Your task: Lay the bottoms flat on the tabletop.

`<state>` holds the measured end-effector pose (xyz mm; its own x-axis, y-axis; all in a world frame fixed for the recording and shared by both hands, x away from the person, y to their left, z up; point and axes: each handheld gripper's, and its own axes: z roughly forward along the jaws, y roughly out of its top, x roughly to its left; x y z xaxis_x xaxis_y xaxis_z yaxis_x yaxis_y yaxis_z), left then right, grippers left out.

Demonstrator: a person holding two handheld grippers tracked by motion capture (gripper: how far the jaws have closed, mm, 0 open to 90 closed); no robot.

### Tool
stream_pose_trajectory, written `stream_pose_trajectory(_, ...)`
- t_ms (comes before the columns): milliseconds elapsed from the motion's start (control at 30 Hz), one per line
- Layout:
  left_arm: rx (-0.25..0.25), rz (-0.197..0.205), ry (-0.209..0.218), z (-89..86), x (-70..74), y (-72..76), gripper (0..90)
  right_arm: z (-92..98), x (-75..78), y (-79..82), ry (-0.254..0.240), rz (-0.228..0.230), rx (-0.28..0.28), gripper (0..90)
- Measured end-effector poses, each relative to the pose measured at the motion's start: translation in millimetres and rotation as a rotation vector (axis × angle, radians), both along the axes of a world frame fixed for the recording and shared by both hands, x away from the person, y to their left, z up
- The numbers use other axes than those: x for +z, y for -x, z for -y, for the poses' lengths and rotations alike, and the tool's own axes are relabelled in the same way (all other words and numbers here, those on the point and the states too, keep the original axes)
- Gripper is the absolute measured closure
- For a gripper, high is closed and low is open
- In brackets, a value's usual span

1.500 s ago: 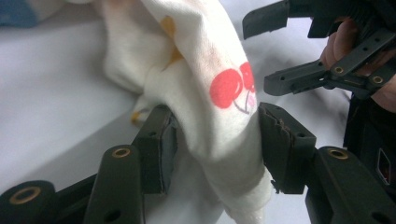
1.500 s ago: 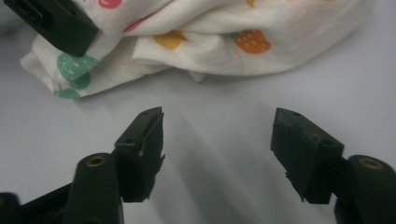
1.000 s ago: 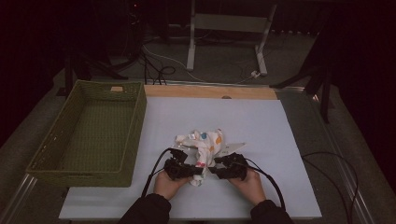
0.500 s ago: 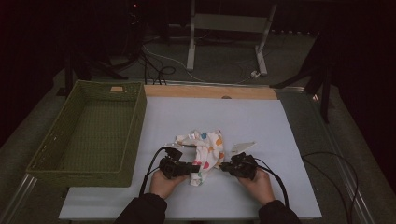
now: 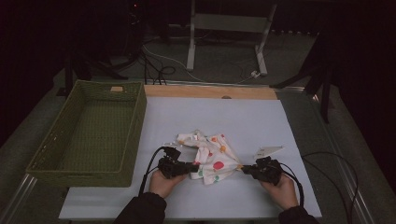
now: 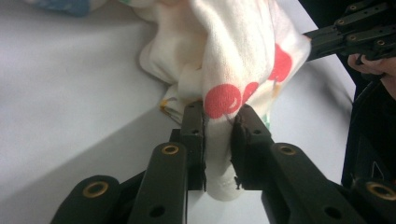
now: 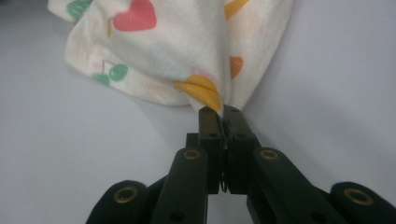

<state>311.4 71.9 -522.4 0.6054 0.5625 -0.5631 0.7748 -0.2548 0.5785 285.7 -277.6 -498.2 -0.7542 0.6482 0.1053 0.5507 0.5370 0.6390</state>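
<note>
No text, label, brand, number or sign can be read in any view. The cloth [image 5: 212, 161] carries only printed shapes in red, green and orange, no letters. A small tan tag [image 5: 116, 88] sits on the far rim of the basket [image 5: 56, 161]; too small to tell whether anything is written on it. The black jaws in both gripper views bear brass rivets, no markings.
</note>
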Motion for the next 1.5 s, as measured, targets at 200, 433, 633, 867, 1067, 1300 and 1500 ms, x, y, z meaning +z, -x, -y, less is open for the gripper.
stream_pose_trajectory(200, -0.002, -0.007, -0.017, -5.9, -3.0, 5.1, 83.2, 17.3, 0.4, 11.5, 0.007, -0.009, -0.025, 87.8)
stream_pose_trajectory(433, 0.003, -0.005, -0.051, -14.5, -4.9, 11.1, 83.5, 36.1, -2.3, 25.9, 0.011, -0.027, -0.037, 86.2)
stream_pose_trajectory(633, 0.016, 0.033, -0.066, -12.3, 6.1, 10.3, 59.9, 26.0, 3.1, 21.1, 0.008, 0.012, -0.048, 60.7)
stream_pose_trajectory(867, 0.005, 0.090, -0.100, -2.3, 21.9, 5.9, 51.4, 6.5, 6.5, 11.5, 0.003, 0.027, 0.003, 52.4)
stream_pose_trajectory(1067, -0.013, 0.112, -0.141, 11.2, 24.1, -1.2, 63.8, -13.4, 2.3, 0.3, 0.014, 0.022, 0.054, 59.0)
stream_pose_trajectory(1300, -0.035, 0.079, -0.147, 16.4, 11.7, -7.2, 85.9, -20.9, -5.5, -4.6, 0.000, -0.029, 0.100, 84.6)
stream_pose_trajectory(1500, -0.023, 0.052, -0.111, 5.2, 10.2, 0.3, 87.4, -19.2, -2.6, 3.1, 0.007, -0.044, 0.120, 86.2)
